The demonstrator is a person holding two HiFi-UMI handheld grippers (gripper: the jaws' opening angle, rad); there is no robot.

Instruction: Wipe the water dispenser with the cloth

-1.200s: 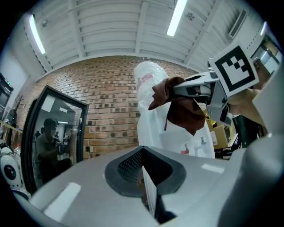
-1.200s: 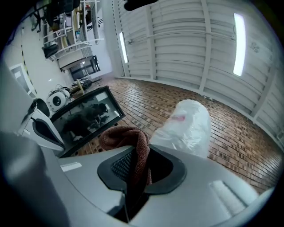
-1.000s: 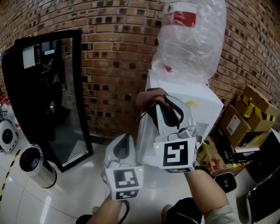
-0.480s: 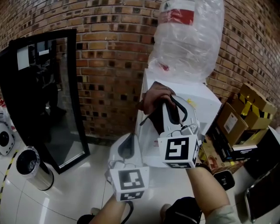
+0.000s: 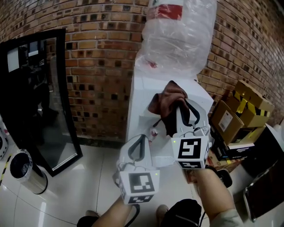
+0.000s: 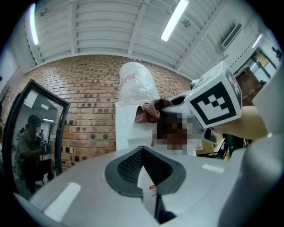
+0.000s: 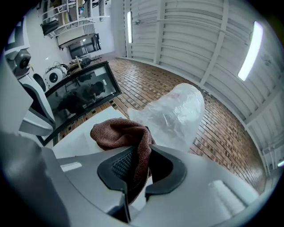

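Right tongs (image 7: 140,168) clamp brown cloth (image 7: 119,132); bottle (image 5: 179,42) carries an illegible red label (image 5: 167,11).

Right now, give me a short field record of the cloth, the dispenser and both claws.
Cloth: brown terry cloth, bunched, pinched in the right claw
Cloth position: at the upper front of the white water dispenser; contact unclear
On dispenser: plastic-wrapped clear bottle
Left claw: shut, empty, away from the cloth
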